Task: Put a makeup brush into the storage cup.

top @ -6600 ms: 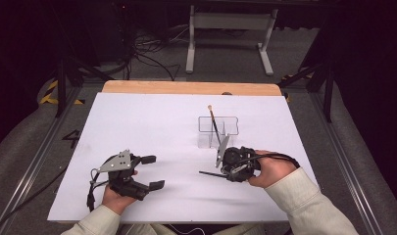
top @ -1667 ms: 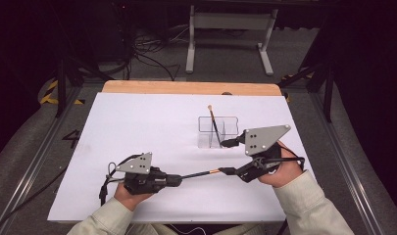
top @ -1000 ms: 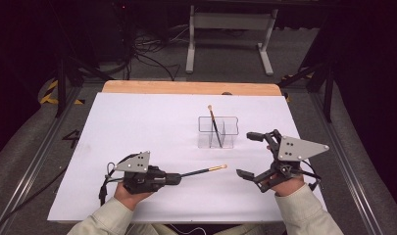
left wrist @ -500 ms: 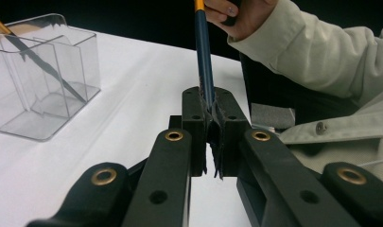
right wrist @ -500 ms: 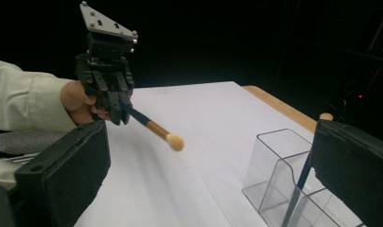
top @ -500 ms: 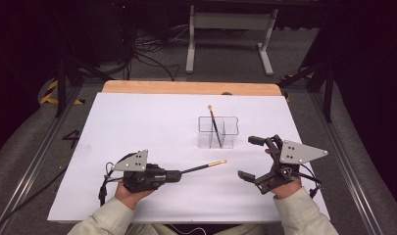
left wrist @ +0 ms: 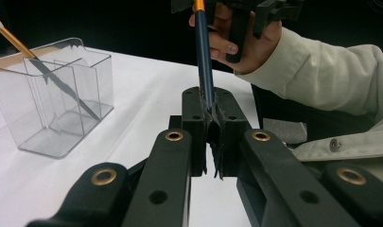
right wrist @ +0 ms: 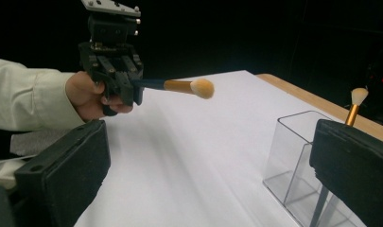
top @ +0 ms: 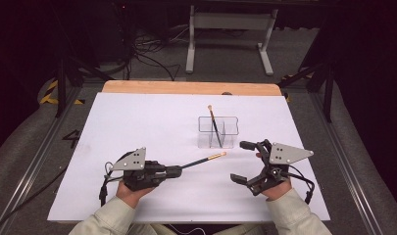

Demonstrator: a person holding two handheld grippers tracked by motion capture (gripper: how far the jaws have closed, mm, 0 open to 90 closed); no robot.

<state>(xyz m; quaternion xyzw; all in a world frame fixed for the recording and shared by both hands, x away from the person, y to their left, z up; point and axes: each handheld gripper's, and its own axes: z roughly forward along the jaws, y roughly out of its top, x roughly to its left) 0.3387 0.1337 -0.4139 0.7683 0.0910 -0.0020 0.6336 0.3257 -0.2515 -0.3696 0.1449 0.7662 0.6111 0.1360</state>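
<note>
The left gripper [top: 179, 171] was clamped on the dark handle of a makeup brush [top: 204, 159], its two jaws pressed together around the shaft. From those jaws the brush ran out away from the person and toward the other hand, its gold ferrule and pale bristle tip hanging clear above the white table cover [top: 137, 117]. In the left gripper view the handle [left wrist: 204, 61] rose straight up out of the pinched jaws. A clear plastic organizer [top: 218, 131] with several compartments stood just beyond the brush tip, farther from the person than either gripper, and a second brush [top: 214, 128] leaned inside it with its pale tip poking up past the rim. The right gripper [top: 243, 162] was released, its jaws spread wide with nothing between them; it sat beside the organizer on the person's near side, well apart from the left gripper. In the right gripper view the held brush's tip [right wrist: 201, 88] pointed across between the two spread jaws, and the organizer [right wrist: 298, 156] stood partly hidden behind one of them. Both sleeves [top: 299, 215] were pale.
</note>
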